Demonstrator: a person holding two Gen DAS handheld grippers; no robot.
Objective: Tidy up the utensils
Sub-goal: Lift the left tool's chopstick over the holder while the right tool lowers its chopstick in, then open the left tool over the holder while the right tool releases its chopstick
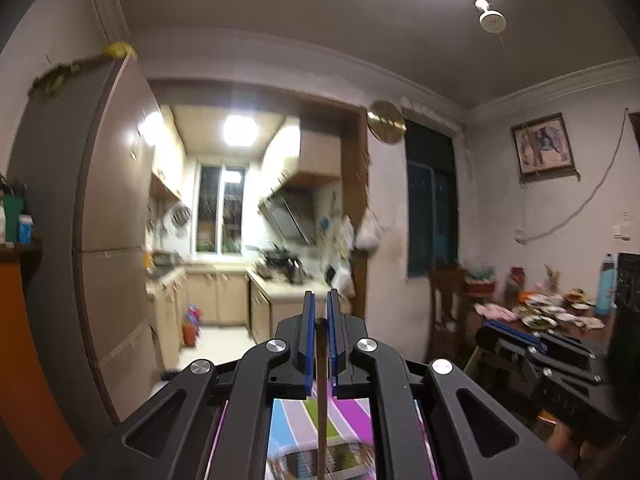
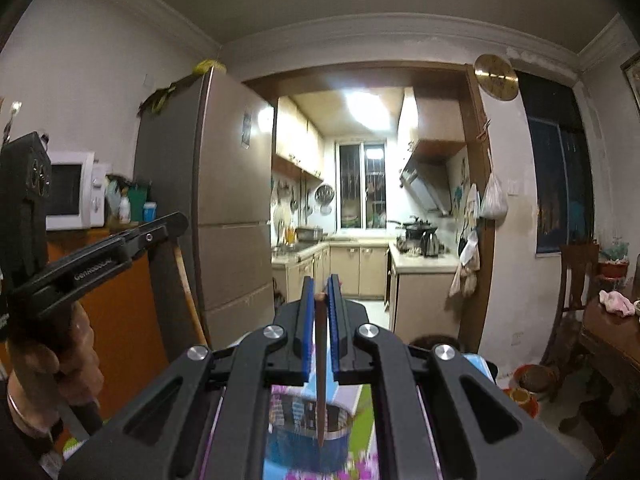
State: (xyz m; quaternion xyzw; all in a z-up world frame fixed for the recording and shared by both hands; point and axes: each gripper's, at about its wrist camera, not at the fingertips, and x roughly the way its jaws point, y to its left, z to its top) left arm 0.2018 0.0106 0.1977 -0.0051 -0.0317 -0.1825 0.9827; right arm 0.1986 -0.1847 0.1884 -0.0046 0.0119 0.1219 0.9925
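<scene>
My left gripper (image 1: 320, 300) is shut on a thin wooden chopstick (image 1: 321, 400) that hangs down between its blue pads over a striped cloth (image 1: 348, 412). My right gripper (image 2: 320, 285) is shut on a darker wooden chopstick (image 2: 320, 372); its tip hangs above a blue round holder (image 2: 304, 440) on the patterned cloth below. The left gripper's body (image 2: 92, 256) and the hand holding it show at the left of the right wrist view. The right gripper's body (image 1: 540, 352) shows at the right of the left wrist view.
A tall fridge (image 2: 208, 200) stands to the left, with a microwave (image 2: 68, 192) on an orange cabinet. A kitchen doorway (image 2: 360, 220) lies ahead. A dark wooden table (image 1: 560, 320) with dishes and a blue bottle (image 1: 606, 288) is at the right.
</scene>
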